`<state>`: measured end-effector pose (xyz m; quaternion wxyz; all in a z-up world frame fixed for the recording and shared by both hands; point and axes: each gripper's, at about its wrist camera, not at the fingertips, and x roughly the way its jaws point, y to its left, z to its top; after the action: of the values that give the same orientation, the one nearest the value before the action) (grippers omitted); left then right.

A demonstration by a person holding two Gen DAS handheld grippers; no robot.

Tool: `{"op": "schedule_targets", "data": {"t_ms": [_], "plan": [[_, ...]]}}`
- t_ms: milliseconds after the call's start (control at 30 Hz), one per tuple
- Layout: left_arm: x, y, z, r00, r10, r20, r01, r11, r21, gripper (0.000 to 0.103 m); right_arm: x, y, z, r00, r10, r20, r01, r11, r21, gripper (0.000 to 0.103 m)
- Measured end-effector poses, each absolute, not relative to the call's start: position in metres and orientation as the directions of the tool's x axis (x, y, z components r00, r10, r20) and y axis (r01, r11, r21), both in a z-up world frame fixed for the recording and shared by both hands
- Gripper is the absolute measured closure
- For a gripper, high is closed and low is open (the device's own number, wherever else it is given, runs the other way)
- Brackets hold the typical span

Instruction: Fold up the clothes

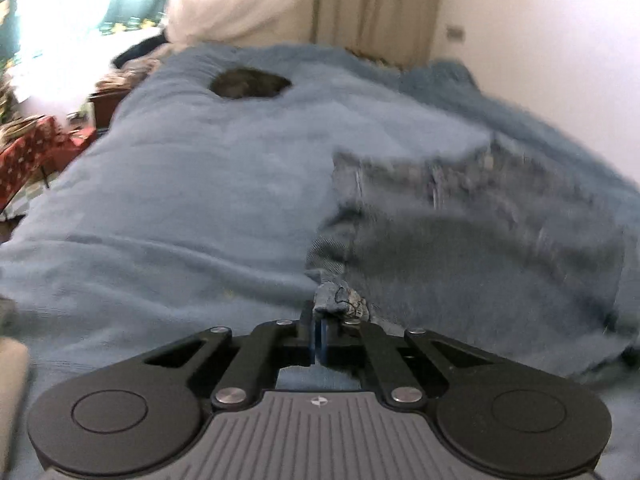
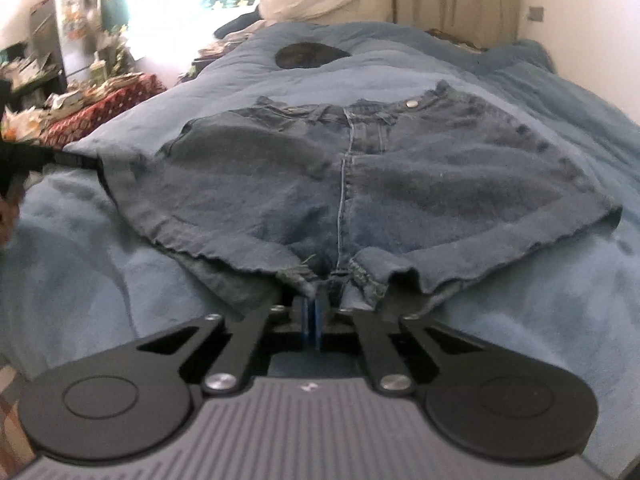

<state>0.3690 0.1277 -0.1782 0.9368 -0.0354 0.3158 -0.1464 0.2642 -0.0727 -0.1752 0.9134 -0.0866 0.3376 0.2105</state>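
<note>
Pinching a bunched corner of the denim shorts (image 1: 460,240), the left hand-held gripper (image 1: 319,334) has its fingers pressed together on the frayed cloth. Ahead of it and to its right, the shorts lie blurred on the blue blanket (image 1: 180,184) that covers the bed. Far ahead sits a dark round patch (image 1: 248,84) on the blanket.

Seen from the right wrist, the right hand-held gripper (image 2: 313,326) has its fingers pressed together at the crotch hem of the shorts (image 2: 360,176), which lie spread flat just ahead, waistband farthest away. Off to its left stands a cluttered red-patterned surface (image 2: 100,108).
</note>
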Motion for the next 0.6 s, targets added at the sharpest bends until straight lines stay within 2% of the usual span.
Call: {"op": "schedule_targets", "data": {"t_ms": [133,233,367,467,600], "plan": [[0.345,0.15,-0.146,0.777,-0.351,-0.523,0.252,0.934,-0.253,0.1,0.25,-0.076,-0.158,0.711,0.336,-0.618,-0.486,0.87,-0.086,0.102],[0.348,0.15,-0.161,0.743,-0.332,-0.58,0.224,0.942,-0.251,0.1,0.243,-0.067,-0.161,0.704,0.336,-0.626,-0.528,0.837,-0.145,0.102],[0.367,0.161,-0.208,0.67,-0.339,-0.66,0.127,0.929,-0.347,0.1,0.235,-0.055,-0.195,0.67,0.315,-0.672,-0.582,0.785,-0.211,0.102],[0.37,0.164,-0.223,0.653,-0.346,-0.674,0.095,0.92,-0.38,0.099,0.227,-0.055,-0.203,0.674,0.312,-0.67,-0.598,0.763,-0.245,0.101],[0.372,0.164,-0.223,0.654,-0.347,-0.673,0.087,0.917,-0.389,0.094,0.228,-0.065,-0.193,0.657,0.346,-0.67,-0.601,0.777,-0.188,0.1]]}}
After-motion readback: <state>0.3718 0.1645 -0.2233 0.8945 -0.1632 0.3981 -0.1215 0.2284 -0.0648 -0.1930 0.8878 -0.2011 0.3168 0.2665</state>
